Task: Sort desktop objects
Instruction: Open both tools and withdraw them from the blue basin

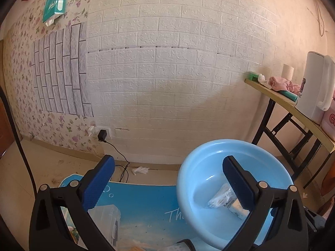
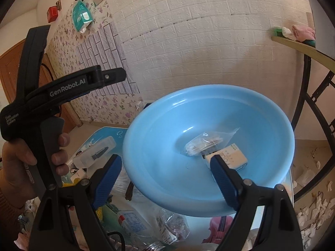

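The basin (image 2: 163, 129) sits on the table (image 1: 144, 207), holding a swab bag (image 2: 201, 144) and a box (image 2: 232, 156). Your left tongs (image 1: 167, 186) gape empty beside the basin; your right tongs (image 2: 167, 179) straddle its near rim, released.

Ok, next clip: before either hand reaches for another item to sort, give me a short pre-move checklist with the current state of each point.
1. Left tongs empty, jaws wide apart: ok.
2. Right tongs open with nothing between the pads: ok.
3. Blue basin sits on the desk with room inside: ok.
4. Already sorted items lie inside the basin, a bag of cotton swabs and a small box: ok.
5. Next item is within view, the clear plastic case to the left of the basin: ok.
6. Whether the basin rests flat or on the clutter beneath its near rim: cannot tell.
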The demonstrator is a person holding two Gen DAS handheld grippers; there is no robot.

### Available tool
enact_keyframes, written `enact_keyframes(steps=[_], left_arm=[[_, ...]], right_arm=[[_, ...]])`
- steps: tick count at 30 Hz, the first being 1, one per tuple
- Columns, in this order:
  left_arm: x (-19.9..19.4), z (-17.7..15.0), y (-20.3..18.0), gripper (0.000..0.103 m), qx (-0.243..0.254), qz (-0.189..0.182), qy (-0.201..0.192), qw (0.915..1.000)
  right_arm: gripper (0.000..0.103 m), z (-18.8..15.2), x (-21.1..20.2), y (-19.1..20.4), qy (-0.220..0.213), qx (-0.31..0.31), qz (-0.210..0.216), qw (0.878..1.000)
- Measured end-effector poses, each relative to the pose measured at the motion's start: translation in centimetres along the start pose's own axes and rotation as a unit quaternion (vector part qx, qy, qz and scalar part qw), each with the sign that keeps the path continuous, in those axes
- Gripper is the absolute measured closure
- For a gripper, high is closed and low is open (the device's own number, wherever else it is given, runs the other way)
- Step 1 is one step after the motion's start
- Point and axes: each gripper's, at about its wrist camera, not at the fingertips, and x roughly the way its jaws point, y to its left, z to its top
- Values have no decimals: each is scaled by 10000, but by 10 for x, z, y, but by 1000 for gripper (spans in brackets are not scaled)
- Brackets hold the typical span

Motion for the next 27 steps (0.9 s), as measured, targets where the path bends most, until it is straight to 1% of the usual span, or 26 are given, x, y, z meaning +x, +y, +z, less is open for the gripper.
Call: enact_keyframes(steps=[4, 9, 14, 19, 21, 24, 27], left_arm=[[2, 1, 0, 0, 22, 16, 27, 10000], [3, -2, 2, 0, 43, 28, 69, 10000], [6, -2, 4, 0, 20, 57, 106, 9999], [8, -3, 5, 0, 86, 85, 201, 9997], [5, -4, 6, 0, 55, 85, 213, 9997], [-7, -3, 9, 0, 45, 48, 128, 9999], [-26, 0, 14, 0, 52, 96, 64, 9999]], right_arm=[[15, 0, 1, 1, 11, -19, 44, 10000], [15, -1, 4, -2, 41, 35, -4, 10000], [15, -1, 7, -1, 58, 4, 63, 10000], [15, 1, 5, -2, 65, 26, -17, 10000], [15, 3, -3, 3, -41, -67, -52, 10000], [15, 6, -20, 12, -343, -294, -259, 9986], [15, 8, -32, 22, -433, -533, -566, 9960]])
